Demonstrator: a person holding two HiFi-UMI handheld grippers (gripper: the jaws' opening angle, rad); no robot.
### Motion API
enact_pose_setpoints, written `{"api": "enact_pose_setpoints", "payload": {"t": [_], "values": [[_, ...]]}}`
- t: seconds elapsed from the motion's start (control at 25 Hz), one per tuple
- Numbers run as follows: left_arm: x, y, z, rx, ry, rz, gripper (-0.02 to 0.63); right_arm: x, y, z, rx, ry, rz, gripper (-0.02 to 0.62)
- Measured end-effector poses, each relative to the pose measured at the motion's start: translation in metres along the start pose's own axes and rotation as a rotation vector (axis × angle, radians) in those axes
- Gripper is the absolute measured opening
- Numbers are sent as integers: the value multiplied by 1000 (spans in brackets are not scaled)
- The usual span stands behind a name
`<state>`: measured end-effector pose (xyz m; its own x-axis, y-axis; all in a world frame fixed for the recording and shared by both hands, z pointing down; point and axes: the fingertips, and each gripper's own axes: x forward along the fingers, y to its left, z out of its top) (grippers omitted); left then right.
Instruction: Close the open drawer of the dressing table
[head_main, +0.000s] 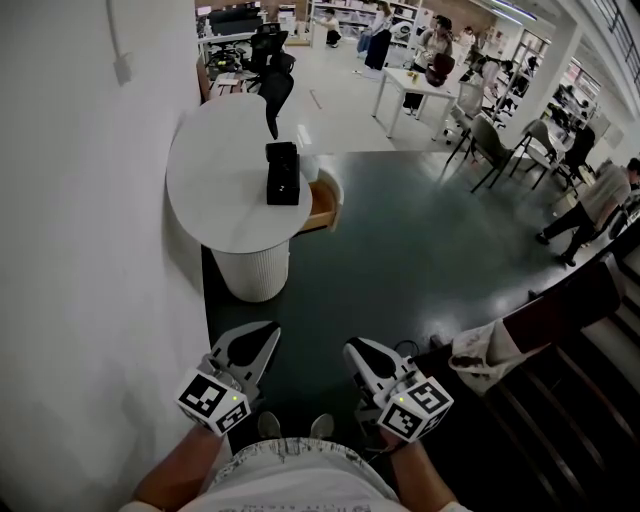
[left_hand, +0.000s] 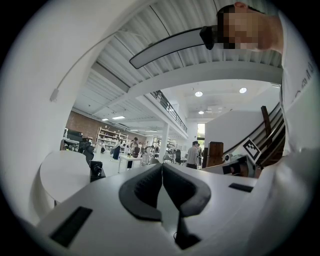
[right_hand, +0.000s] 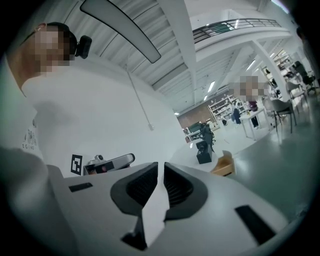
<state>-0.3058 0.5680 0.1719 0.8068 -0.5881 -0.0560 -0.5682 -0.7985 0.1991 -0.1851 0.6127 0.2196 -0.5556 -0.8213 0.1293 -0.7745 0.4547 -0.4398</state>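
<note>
White wall (head_main: 90, 250): running down the left of the head view. Dark green floor (head_main: 420, 250): spreading from the wall to the far furniture, with seated people gathering round distant tables. Dressing table (head_main: 215, 180): round white top on a fluted white base, standing against the wall, well ahead of the person. Drawer (head_main: 323, 203): light wood, sticking out open from under the table top on the side facing the open floor. Left gripper (head_main: 262, 335): being held low and near the person's body, pointing towards the table and well apart from it; its dark pads (left_hand: 145, 187) are meeting at the tips, with nothing between them. Right gripper (head_main: 358, 352): hanging just beside the left one, equally far from the drawer; its pads (right_hand: 142, 187) are standing slightly apart, a narrow gap showing, and are gripping nothing. Black box (head_main: 282, 173): sitting on the table top near the edge above the drawer.
</note>
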Motion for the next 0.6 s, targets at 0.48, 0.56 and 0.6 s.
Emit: {"api": "enact_pose_setpoints", "payload": {"t": [0.48, 0.56, 0.6], "values": [[-2, 3, -3, -4, -3, 2, 23, 2, 1, -2, -2, 3, 9, 86], [-3, 1, -2, -3, -3, 3, 23, -1, 1, -1, -5, 3, 7, 91], [-4, -1, -2, -1, -7, 1, 23, -2, 2, -1, -6, 3, 6, 95]]}}
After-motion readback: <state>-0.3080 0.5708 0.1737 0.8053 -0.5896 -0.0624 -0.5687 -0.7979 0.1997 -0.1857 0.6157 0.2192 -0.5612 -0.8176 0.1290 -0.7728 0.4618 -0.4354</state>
